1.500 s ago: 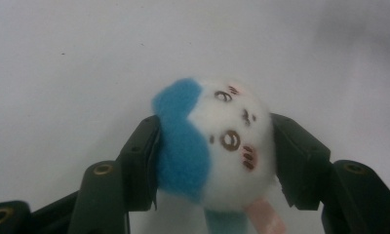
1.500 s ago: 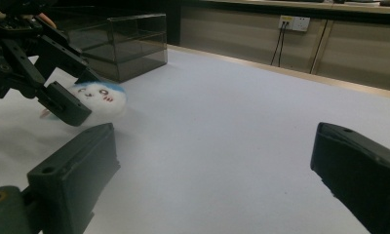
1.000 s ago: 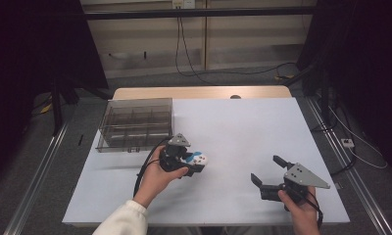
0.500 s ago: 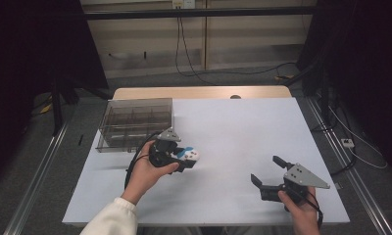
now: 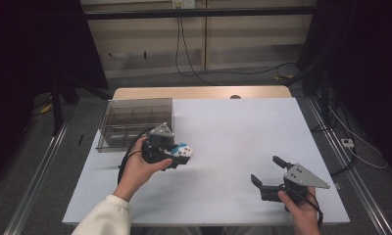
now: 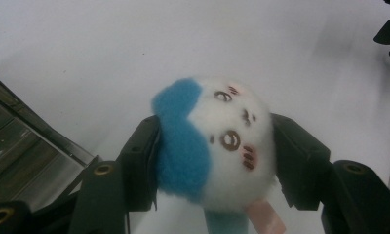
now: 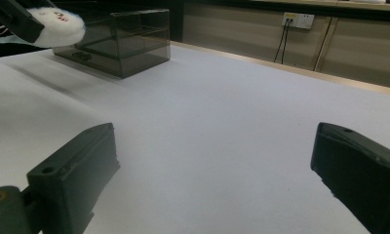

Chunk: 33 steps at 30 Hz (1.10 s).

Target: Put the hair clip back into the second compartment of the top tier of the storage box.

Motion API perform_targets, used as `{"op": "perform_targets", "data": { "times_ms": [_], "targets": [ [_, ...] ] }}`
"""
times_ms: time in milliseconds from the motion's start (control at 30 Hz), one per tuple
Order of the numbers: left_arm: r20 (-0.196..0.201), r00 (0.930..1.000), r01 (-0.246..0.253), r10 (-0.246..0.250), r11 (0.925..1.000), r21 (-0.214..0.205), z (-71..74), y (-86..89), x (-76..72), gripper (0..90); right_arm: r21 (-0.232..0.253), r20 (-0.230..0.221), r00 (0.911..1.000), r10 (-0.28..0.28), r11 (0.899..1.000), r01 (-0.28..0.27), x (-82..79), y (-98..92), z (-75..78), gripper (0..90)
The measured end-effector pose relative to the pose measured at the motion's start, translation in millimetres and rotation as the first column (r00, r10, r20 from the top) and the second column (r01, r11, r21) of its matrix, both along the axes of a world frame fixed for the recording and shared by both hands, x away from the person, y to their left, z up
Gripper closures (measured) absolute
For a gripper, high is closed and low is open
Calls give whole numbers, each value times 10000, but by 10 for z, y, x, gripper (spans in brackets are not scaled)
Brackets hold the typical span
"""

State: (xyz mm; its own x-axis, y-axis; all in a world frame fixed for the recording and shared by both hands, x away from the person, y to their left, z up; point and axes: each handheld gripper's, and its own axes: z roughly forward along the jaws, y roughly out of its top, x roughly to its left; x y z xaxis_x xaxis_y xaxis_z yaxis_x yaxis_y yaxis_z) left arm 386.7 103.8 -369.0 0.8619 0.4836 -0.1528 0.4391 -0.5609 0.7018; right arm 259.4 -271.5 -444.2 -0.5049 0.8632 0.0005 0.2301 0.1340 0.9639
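Left gripper (image 6: 215, 151) fingers are squeezing a fluffy white & blue plush toy (image 6: 217, 146) w/ a tiny face; right gripper (image 7: 207, 180) fingers are sitting wide apart.

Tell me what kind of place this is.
Probably a lab or recording workspace: a table under a plain white cover, cables trailing over the floor to a wall socket, dark curtains at the sides.

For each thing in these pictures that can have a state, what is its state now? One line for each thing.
Small white and blue plush toy: clamped between the jaws of the left tongs, lifted off the table.
Left tongs: shut on the plush toy.
Right tongs: open, nothing between the jaws, low over the table.
Clear smoky plastic box with compartments: upright on the white table, no lid visible.
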Motion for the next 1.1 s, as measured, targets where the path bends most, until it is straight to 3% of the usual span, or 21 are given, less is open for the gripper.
{"op": "perform_targets", "data": {
  "times_ms": [167,467,1100],
  "targets": [
    [124,9999,-85,83,9998,158,51,39,4,421,0,-18,10000,1,10000,-1,2,0,-1,25],
    [20,10000,-84,84,10000,-14,149,148,42,421,-66,-42,9999,95,9999,-96,5,18,-6,26],
    [-72,9999,-120,123,9995,284,286,272,96,421,-47,-79,9997,212,9998,-212,11,24,-12,27]
  ]
}}
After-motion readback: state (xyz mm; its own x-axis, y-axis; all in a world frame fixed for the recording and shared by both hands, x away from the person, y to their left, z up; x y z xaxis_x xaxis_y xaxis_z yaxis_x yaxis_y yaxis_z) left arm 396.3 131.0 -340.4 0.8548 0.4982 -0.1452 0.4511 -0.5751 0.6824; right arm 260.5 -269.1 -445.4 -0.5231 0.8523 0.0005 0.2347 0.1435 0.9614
